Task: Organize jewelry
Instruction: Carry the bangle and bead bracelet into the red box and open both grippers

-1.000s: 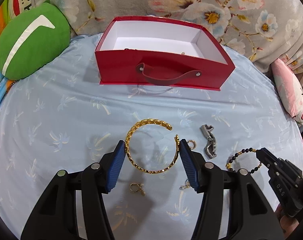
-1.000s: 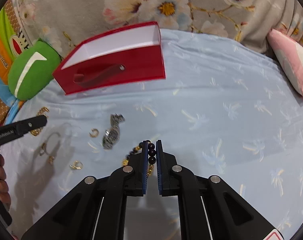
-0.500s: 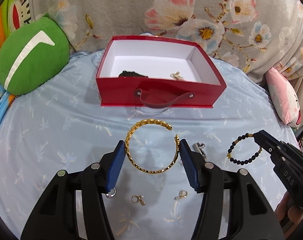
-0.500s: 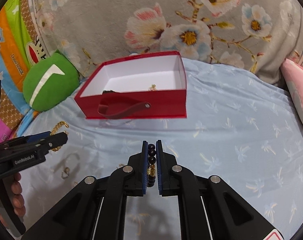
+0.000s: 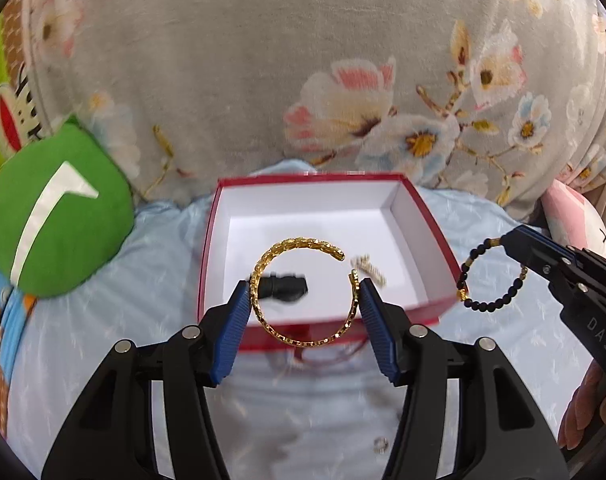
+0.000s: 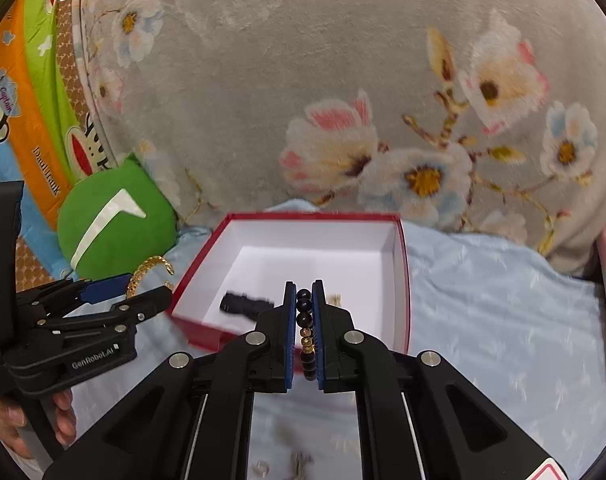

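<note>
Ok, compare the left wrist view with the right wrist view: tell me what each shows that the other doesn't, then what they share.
Only the left wrist view shows the gold bangle as a whole open ring, held between the left gripper fingers, and the black bead bracelet hanging as a full loop from the right gripper. Only the right wrist view shows the cartoon monkey fabric at far left and the beads edge-on inside the shut right gripper. Both show the red box with a dark item inside, the green cushion and the floral blanket.
</note>
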`<move>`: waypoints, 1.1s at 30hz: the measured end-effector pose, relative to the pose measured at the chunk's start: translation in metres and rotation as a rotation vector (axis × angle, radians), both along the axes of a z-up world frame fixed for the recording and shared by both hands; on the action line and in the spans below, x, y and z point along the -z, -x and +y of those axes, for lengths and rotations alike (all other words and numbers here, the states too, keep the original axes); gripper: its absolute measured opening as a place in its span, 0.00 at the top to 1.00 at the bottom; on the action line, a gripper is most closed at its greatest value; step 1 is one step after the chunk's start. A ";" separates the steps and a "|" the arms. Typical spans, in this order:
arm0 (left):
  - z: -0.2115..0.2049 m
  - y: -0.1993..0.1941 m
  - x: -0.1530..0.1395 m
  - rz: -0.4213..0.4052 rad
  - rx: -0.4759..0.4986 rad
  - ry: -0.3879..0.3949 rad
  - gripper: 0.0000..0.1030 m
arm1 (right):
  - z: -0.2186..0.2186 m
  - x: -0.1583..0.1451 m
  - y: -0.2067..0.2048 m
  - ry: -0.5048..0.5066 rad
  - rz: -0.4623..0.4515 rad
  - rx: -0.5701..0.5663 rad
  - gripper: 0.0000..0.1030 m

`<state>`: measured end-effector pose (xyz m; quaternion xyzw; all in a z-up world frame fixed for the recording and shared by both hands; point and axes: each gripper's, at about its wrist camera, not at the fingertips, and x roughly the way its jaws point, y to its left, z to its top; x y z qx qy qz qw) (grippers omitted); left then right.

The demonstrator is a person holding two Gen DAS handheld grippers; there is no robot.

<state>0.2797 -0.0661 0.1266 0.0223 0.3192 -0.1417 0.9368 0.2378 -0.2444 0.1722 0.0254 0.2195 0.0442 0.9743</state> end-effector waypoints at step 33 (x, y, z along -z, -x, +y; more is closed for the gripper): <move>-0.052 -0.251 0.109 0.279 -0.037 -0.102 0.36 | -0.055 0.073 -0.286 0.000 0.313 0.100 0.90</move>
